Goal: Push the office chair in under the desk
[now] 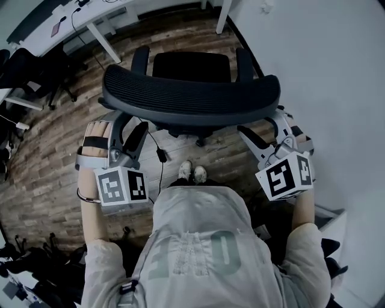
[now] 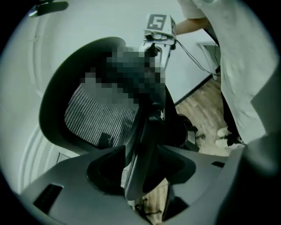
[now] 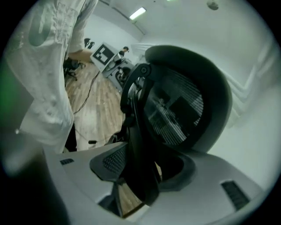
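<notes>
A black mesh-back office chair point(image 1: 189, 99) stands on the wood floor with its seat point(image 1: 191, 66) turned away from me, toward a white desk point(image 1: 90, 18) at the top. My left gripper point(image 1: 125, 135) is at the left side of the chair's back. In the left gripper view its jaws point(image 2: 142, 176) close on a dark back-frame strut point(image 2: 145, 145). At the right side my right gripper point(image 1: 269, 133) does the same, jaws point(image 3: 140, 171) against the strut point(image 3: 138, 132). Each strut fills the gap between its jaws.
A white wall point(image 1: 325, 66) runs close along the chair's right. White desk legs point(image 1: 105, 42) stand ahead of the seat. A black cable point(image 1: 160, 153) trails on the floor by my shoes point(image 1: 192, 173). Other dark chairs point(image 1: 36, 72) stand at the left.
</notes>
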`<state>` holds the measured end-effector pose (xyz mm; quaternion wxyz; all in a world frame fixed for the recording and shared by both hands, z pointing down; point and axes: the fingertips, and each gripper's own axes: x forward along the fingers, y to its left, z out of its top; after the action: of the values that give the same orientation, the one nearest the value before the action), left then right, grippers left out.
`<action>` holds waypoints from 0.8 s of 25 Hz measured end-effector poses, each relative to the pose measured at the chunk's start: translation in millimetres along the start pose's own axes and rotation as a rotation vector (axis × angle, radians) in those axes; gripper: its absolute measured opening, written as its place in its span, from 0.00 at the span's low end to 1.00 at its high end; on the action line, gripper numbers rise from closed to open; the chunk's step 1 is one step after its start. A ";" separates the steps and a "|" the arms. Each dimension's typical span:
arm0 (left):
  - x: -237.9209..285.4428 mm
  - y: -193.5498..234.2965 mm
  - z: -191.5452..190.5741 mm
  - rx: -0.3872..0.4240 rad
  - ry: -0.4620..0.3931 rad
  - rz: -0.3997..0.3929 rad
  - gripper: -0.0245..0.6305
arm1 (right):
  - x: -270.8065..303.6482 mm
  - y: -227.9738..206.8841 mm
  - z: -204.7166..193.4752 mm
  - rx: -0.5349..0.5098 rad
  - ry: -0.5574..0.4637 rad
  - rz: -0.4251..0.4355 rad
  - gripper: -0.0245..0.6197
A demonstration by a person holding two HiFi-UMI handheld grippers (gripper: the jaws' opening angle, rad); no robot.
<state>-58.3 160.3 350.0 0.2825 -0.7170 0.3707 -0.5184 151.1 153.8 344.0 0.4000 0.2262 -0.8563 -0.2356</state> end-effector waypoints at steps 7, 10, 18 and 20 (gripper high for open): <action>13.0 3.8 -7.8 0.298 0.089 0.015 0.23 | 16.9 4.5 -9.6 -0.277 0.130 0.054 0.37; 14.2 2.3 -8.7 0.288 0.091 -0.001 0.22 | 18.0 2.7 -9.4 -0.325 0.153 0.040 0.29; 18.0 7.5 -11.9 0.258 0.088 -0.025 0.23 | 24.1 4.0 -10.3 -0.262 0.162 0.071 0.22; 19.6 5.5 -12.4 0.250 0.096 -0.060 0.24 | 23.5 4.4 -9.4 -0.247 0.161 0.074 0.22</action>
<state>-67.8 140.7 359.9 0.3360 -0.6612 0.2946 -0.6026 144.1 141.6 365.6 0.5005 0.1618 -0.7937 -0.3054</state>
